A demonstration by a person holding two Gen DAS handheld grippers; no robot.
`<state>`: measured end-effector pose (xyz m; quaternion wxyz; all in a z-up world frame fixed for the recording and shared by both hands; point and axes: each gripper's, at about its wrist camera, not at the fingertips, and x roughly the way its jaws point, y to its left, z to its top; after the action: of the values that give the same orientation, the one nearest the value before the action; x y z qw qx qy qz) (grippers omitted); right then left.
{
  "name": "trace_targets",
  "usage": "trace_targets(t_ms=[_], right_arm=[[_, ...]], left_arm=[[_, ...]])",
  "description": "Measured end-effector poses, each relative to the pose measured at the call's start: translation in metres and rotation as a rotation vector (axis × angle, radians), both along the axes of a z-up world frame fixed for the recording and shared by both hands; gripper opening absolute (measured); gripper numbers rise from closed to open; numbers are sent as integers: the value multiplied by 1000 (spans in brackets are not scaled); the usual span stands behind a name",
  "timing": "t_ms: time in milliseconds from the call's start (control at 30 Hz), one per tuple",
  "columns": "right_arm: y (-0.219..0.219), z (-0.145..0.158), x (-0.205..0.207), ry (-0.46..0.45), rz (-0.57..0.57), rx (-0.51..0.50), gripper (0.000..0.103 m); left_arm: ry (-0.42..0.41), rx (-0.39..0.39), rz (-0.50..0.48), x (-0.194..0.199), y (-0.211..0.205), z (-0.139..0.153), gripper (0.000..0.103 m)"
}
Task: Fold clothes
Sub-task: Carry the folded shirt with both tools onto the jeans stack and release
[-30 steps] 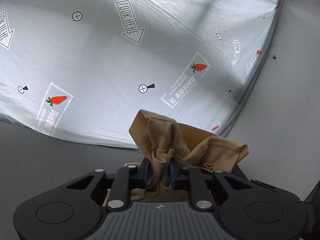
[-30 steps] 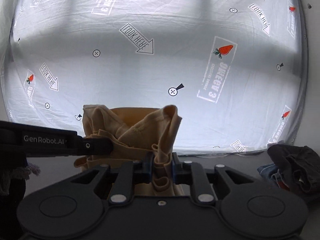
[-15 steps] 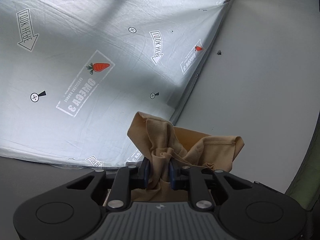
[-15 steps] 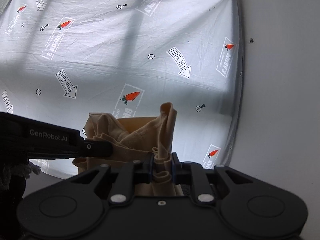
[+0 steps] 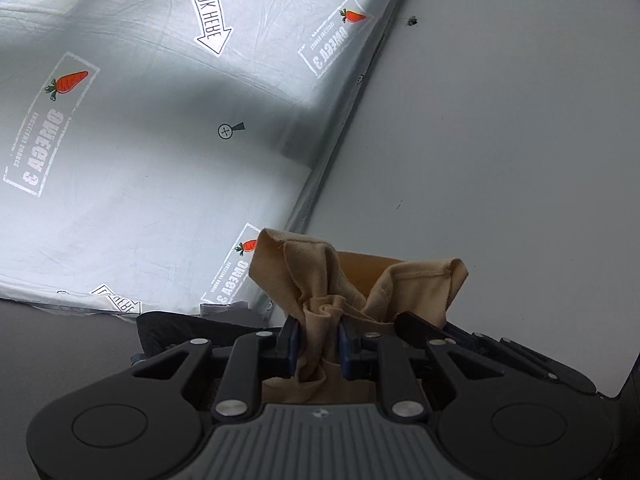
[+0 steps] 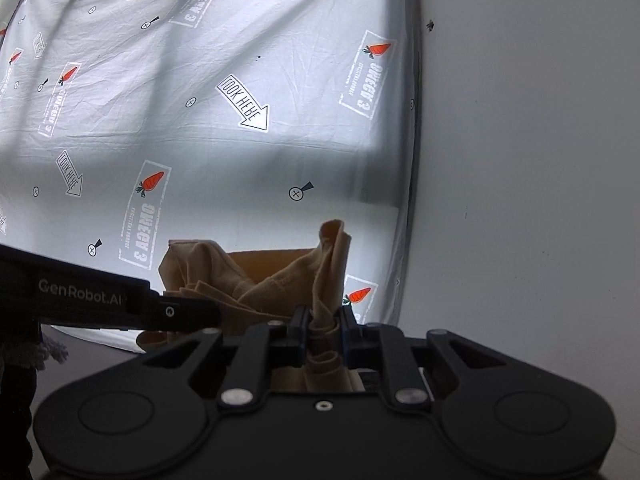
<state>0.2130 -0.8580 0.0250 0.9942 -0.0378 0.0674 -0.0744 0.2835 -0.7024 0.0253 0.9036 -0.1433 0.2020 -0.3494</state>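
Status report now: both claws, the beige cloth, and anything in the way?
Left claw shut on beige cloth. Right claw closing, cloth bunched between pads. Dark clothes lie below left claw; nothing blocks.

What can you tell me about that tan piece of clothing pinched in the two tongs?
The tan garment is a soft, thin knit with stitched hems, bunched and creased rather than spread flat. It hangs in the air in front of a white printed sheet, held at two places: the left tongs pinch one gathered fold, and the right tongs, whose jaws are closing, pinch another. Between the two grips a stretch of cloth sags. What kind of garment it is cannot be told.
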Motion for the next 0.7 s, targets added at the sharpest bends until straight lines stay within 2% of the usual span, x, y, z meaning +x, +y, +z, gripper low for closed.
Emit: trace_targets(t_ms=[67, 200, 367, 433, 467, 533, 567, 600, 700], right_arm=[[-29, -6, 21, -14, -18, 48, 5], [-67, -25, 70, 0, 10, 132, 2], [-90, -70, 151, 75, -2, 142, 2], [-99, -83, 172, 116, -23, 176, 4], [-104, -89, 178, 136, -20, 198, 9], [-112, -102, 183, 181, 20, 252, 26], [-116, -110, 184, 216, 44, 285, 40], [-120, -120, 187, 255, 61, 318, 43], [-131, -153, 194, 382, 100, 457, 44]], left_arm=[[41, 25, -3, 23, -19, -13, 21], [118, 67, 25, 90, -49, -45, 16], [187, 114, 101, 181, -72, -80, 14], [249, 142, 131, 212, -73, -101, 12], [271, 149, 143, 220, -71, -110, 11], [320, 145, 154, 234, -62, -125, 11], [345, 138, 151, 238, -58, -131, 11], [368, 131, 148, 241, -54, -136, 11], [383, 135, 119, 242, -53, -145, 16]])
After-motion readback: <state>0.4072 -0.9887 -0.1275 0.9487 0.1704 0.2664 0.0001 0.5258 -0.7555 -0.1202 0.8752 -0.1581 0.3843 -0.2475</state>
